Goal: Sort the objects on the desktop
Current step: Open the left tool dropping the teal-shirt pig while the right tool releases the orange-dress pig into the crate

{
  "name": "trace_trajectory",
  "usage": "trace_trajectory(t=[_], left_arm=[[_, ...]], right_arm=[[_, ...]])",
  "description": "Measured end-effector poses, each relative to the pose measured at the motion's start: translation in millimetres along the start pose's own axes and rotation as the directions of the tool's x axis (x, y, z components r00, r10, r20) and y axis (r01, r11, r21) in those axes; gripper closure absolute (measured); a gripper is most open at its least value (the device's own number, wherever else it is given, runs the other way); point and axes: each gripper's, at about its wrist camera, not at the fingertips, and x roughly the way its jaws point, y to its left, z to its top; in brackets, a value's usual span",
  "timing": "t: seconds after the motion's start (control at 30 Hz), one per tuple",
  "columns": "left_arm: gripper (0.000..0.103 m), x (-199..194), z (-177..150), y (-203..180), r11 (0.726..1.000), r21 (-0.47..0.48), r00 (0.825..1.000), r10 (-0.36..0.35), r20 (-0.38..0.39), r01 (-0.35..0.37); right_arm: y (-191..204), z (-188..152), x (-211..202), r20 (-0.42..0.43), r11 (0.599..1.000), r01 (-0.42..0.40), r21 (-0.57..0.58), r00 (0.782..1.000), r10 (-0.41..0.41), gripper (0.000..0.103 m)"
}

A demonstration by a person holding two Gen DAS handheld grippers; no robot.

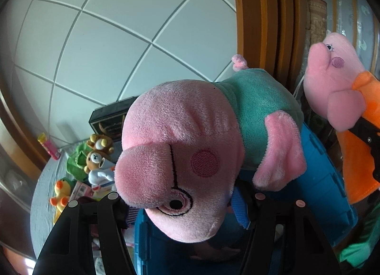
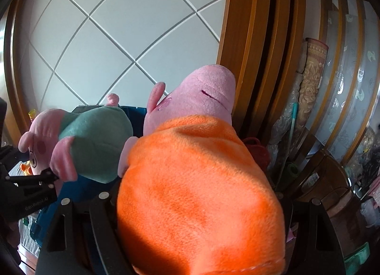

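**Hand-held grippers each carry a plush pig above a blue bin**

Left hand-held gripper (image 1: 185, 198) is clamped on a plush pig in a green shirt (image 1: 190, 156), head toward the camera, held over a blue bin (image 1: 318, 163). Right hand-held gripper (image 2: 191, 200) is clamped on a plush pig in an orange dress (image 2: 197, 168), its snout pointing up and away. Both pigs hang side by side, close together, in front of a pale panelled wall (image 1: 106, 37). On the tabletop (image 1: 41, 194) to the left lie small toys: a bear (image 1: 95, 160), a yellow duck (image 1: 60, 194) and a dark box (image 1: 109, 118).
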Motion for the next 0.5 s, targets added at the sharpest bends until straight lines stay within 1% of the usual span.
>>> trace_trajectory(t=[0.1,0.2,0.23,0.27,0.37,0.5], left_arm=[[0.038,-1,-1,-1,1.000,0.002,1.000,-0.014,0.006,0.014],[0.028,-3,-3,-2,0.999,-0.002,0.999,-0.049,0.015,0.049],[0.022,-5,-3,-2,0.999,-0.002,0.998,-0.049,0.027,0.049],[0.019,-7,-3,-2,0.999,-0.001,0.998,-0.047,0.040,0.047],[0.018,-11,-3,-4,0.999,0.010,0.998,-0.038,0.049,0.037],[0.018,-7,-6,-4,0.999,0.017,0.999,-0.036,0.037,0.035]], right_arm=[[1,3,0,0.008,1.000,0.012,-0.015,1.000,-0.012,0.023],[-2,5,2,-0.001,1.000,-0.001,-0.008,1.000,0.001,0.023],[-2,5,3,-0.002,1.000,-0.001,-0.006,1.000,0.001,0.023],[-1,4,2,-0.003,1.000,0.000,-0.006,1.000,0.000,0.023],[1,4,0,-0.007,1.000,0.000,0.000,1.000,0.000,0.023],[0,4,2,-0.014,1.000,-0.021,0.015,1.000,0.021,0.018]])
